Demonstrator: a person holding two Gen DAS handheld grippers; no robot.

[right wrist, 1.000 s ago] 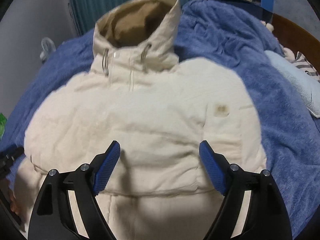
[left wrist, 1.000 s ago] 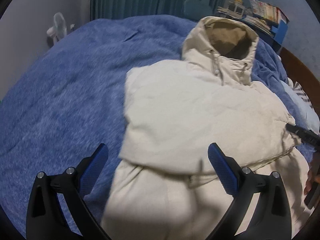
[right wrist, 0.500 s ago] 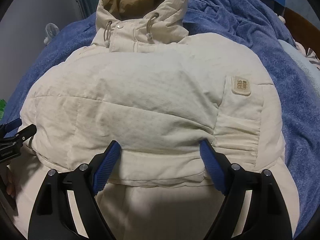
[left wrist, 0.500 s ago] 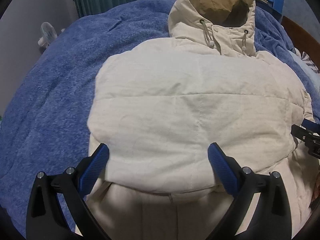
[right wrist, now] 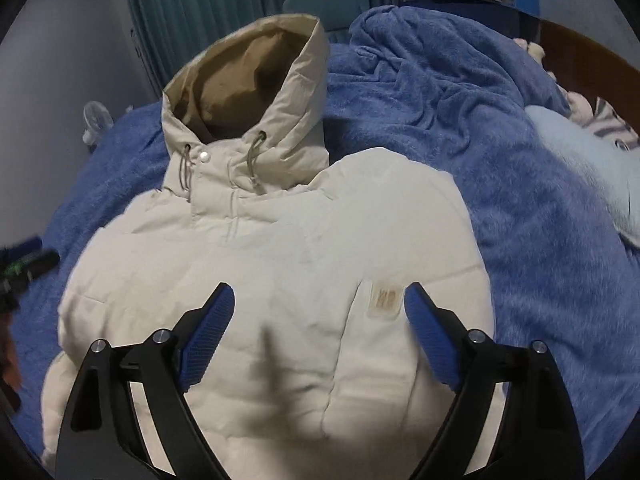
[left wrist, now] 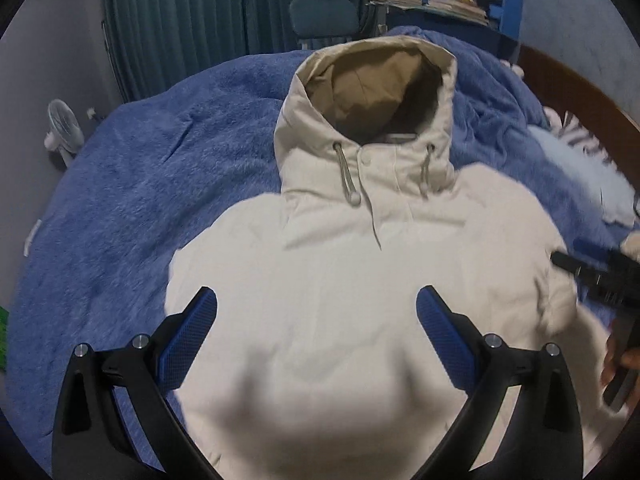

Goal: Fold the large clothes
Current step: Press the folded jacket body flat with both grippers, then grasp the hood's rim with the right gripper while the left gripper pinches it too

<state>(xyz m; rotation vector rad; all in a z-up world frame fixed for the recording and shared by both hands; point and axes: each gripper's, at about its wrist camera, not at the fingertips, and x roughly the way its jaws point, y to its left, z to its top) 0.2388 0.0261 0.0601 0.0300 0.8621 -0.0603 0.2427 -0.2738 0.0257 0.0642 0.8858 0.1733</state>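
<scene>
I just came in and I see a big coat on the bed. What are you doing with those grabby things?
A person is folding a big cream hooded jacket on a bed covered by a fuzzy blue blanket, using a two-finger gripper in each hand. Right now the left gripper and the right gripper are both open above the jacket, holding nothing. The jacket lies front side up with its hood standing open at the far end, and its bottom part looks folded up already.

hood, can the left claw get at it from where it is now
Probably yes. The left claw is open above the jacket, and the hood lies straight ahead with only flat jacket between; nothing blocks the way.
</scene>
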